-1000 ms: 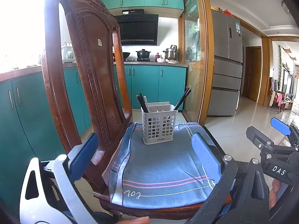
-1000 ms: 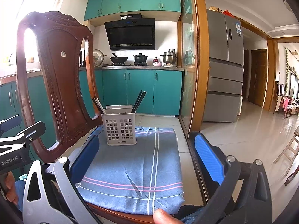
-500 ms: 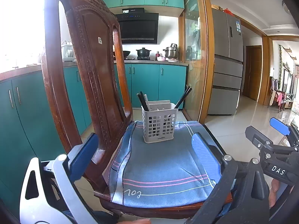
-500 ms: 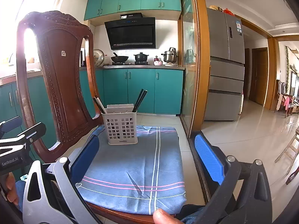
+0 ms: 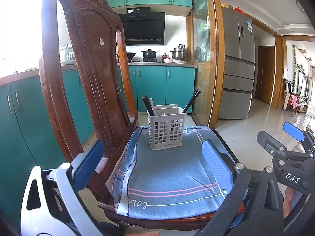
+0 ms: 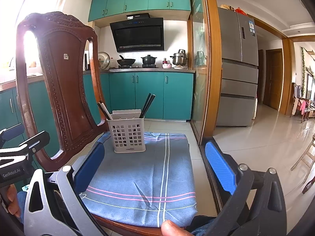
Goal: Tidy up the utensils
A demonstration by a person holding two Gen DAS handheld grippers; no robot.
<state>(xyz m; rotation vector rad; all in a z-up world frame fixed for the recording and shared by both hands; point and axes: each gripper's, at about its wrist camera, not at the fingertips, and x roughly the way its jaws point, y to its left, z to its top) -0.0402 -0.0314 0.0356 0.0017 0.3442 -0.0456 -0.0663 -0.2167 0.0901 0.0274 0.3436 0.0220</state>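
Standing upright on blue cloth [image 5: 169, 169], white slotted caddy [image 5: 167, 129], black chopsticks [image 5: 190, 101] inside

a carved wooden chair [image 5: 94, 90] carries a blue striped cloth [image 5: 169, 179] on its seat. behind stand teal cabinets [image 6: 149, 96], a black range hood [image 6: 137, 35] and a grey fridge [image 6: 238, 66].

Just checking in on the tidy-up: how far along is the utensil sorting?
Looks done: chopsticks stand in the white caddy on the blue cloth. In hand: nothing; left gripper and right gripper are open. Left: no loose utensils visible.
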